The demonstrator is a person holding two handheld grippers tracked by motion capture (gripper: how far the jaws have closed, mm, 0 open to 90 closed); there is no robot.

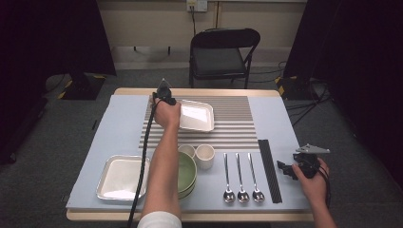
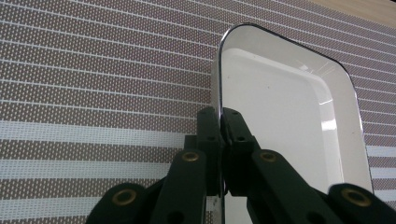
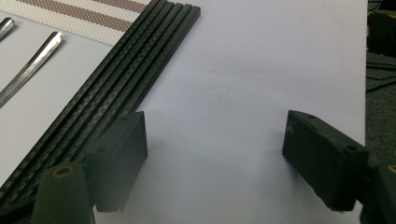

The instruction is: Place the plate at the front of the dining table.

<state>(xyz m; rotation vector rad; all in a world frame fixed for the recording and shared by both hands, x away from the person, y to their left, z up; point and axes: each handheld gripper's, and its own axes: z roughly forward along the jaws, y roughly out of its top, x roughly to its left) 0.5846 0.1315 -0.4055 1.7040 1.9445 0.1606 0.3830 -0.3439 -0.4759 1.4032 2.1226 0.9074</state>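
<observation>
While the left gripper (image 2: 221, 122) pinches a tray rim, the items stand as follows.

Left gripper: jaws pressed together on the near rim of the tray (image 2: 285, 116) — the rim's edge runs up between the pads.
Tray: metal, shallow, tipped up from the striped mat (image 2: 93, 70) in the left gripper view; in the high view it lies just beyond the left hand (image 1: 166, 113), on the mat.
Right gripper (image 3: 215, 149): jaws spread wide, nothing between them — bare blue cloth (image 3: 261, 60) below; held at the table's right edge in the high view.
Chopsticks (image 3: 116, 79): black, laid side by side, touching the right gripper's left jaw in its own view.
Spoons (image 1: 242, 178): three, parallel, left of the chopsticks, well apart from both grippers.
Cups (image 1: 200, 155): two, pale, beside the left forearm.
Bowls (image 1: 188, 173): green, stacked, partly under the left forearm.
Second tray (image 1: 121, 176): flat on the cloth, left of that forearm.
Chair (image 1: 223, 52): black, beyond the table.
</observation>
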